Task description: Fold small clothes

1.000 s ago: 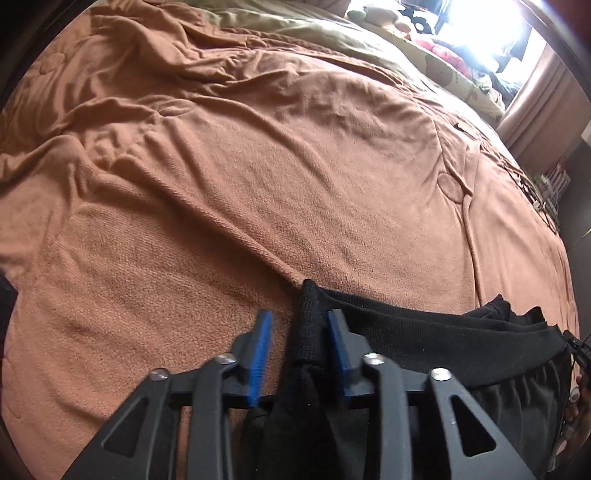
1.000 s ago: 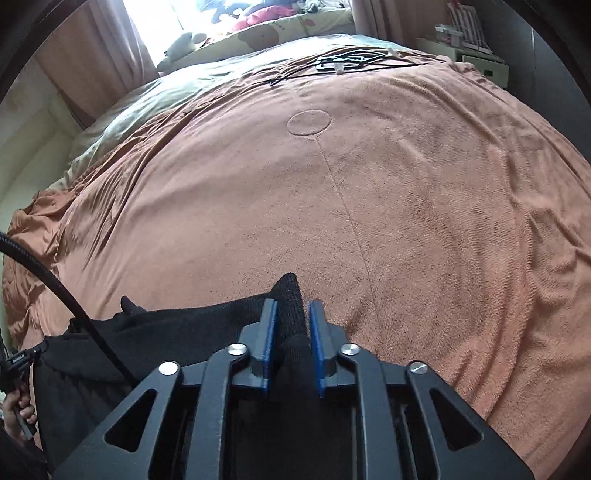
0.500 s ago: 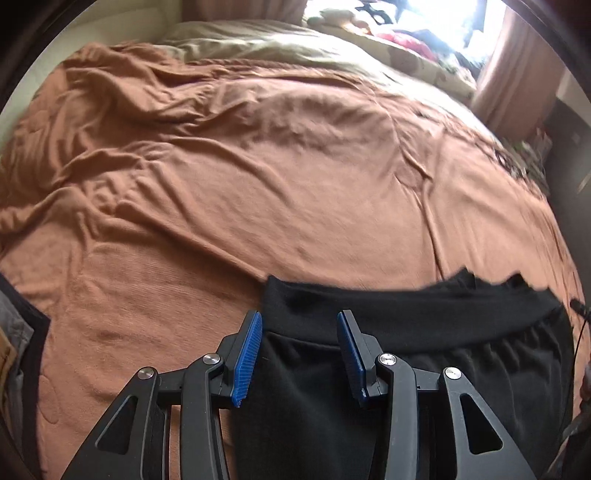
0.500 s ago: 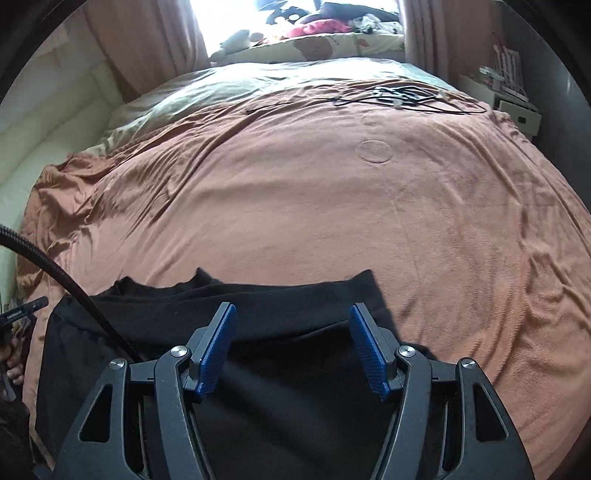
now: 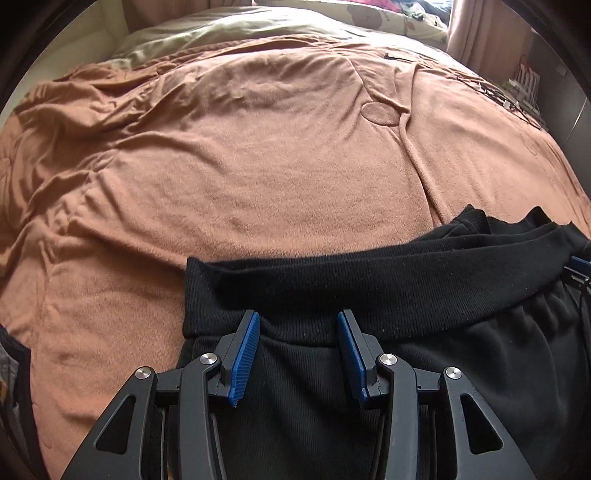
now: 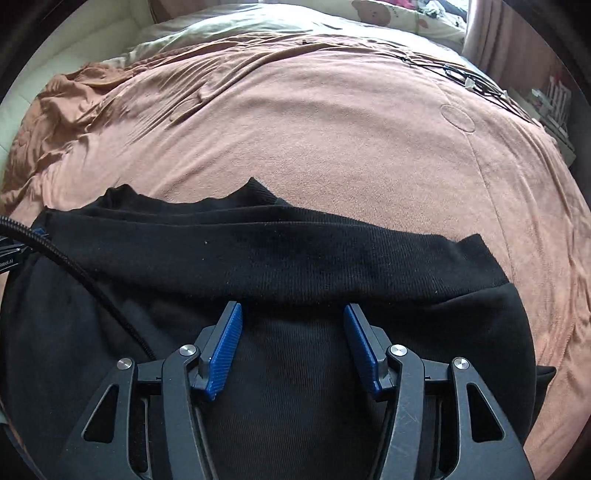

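Note:
A black garment with a ribbed waistband lies flat on the brown blanket, waistband toward the far side. My left gripper hovers over its left part, open, with both blue pads clear of the cloth. In the right wrist view the same garment fills the lower half. My right gripper stands over it with its jaws apart and closing; only flat cloth lies beneath them, none of it pinched. A black cable crosses the garment's left side.
The brown blanket covers the bed, wrinkled at the left. A pale green duvet lies at the far end. Thin black cables lie at the far right, near a curtain and a shelf.
A second ago each gripper was shut on a bunched corner of the waistband. Both have let go and opened, and the garment now lies spread flat. Both views have rolled.

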`<state>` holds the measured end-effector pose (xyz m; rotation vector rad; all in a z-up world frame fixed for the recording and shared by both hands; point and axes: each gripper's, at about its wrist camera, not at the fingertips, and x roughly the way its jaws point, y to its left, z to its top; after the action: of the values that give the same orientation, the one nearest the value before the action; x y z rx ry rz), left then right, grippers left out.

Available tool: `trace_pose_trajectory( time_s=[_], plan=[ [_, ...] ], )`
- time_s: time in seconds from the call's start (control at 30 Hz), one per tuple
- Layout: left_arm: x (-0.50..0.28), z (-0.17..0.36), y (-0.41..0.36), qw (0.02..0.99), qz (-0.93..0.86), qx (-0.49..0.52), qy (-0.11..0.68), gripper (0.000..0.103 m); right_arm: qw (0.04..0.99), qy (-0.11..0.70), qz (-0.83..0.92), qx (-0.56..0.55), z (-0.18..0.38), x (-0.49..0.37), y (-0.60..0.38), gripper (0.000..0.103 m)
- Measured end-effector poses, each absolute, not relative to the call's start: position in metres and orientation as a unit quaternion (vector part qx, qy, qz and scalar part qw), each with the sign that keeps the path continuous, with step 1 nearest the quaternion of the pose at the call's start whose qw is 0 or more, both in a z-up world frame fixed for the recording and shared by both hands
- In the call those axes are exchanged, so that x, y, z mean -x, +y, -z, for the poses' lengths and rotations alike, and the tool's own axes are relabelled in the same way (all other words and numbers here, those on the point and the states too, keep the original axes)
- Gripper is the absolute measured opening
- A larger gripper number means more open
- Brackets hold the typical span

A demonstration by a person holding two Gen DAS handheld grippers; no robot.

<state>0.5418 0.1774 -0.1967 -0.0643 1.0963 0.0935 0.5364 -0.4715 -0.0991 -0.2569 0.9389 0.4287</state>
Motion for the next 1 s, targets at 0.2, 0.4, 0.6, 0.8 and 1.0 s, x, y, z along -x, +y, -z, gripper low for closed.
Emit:
trace_pose_trajectory(
  time_s=[0.2, 0.4, 0.6, 0.8, 1.0],
  plan=[
    [-0.548, 0.194, 0.18, 0.857, -0.051, 0.046, 0.511, 0.045, 0.868, 0.442, -0.191, 0.122, 0.104, -0.532, -0.462, 0.054],
    [-0.526, 0.153, 0.195, 0.869, -0.039, 0.093, 0.484, 0.045, 0.869, 0.44, -0.205, 0.094, 0.086, -0.513, -0.479, 0.054],
    [-0.487, 0.117, 0.204, 0.874, -0.048, 0.107, 0.472, 0.045, 0.876, 0.422, -0.219, 0.083, 0.05, -0.484, -0.512, 0.055],
    [-0.442, 0.088, 0.213, 0.877, -0.062, 0.123, 0.46, 0.045, 0.887, 0.406, -0.209, 0.07, 0.016, -0.445, -0.55, 0.055],
    [-0.396, 0.056, 0.204, 0.885, -0.064, 0.121, 0.445, 0.045, 0.895, 0.395, -0.2, 0.05, -0.009, -0.395, -0.585, 0.056]
  ],
)
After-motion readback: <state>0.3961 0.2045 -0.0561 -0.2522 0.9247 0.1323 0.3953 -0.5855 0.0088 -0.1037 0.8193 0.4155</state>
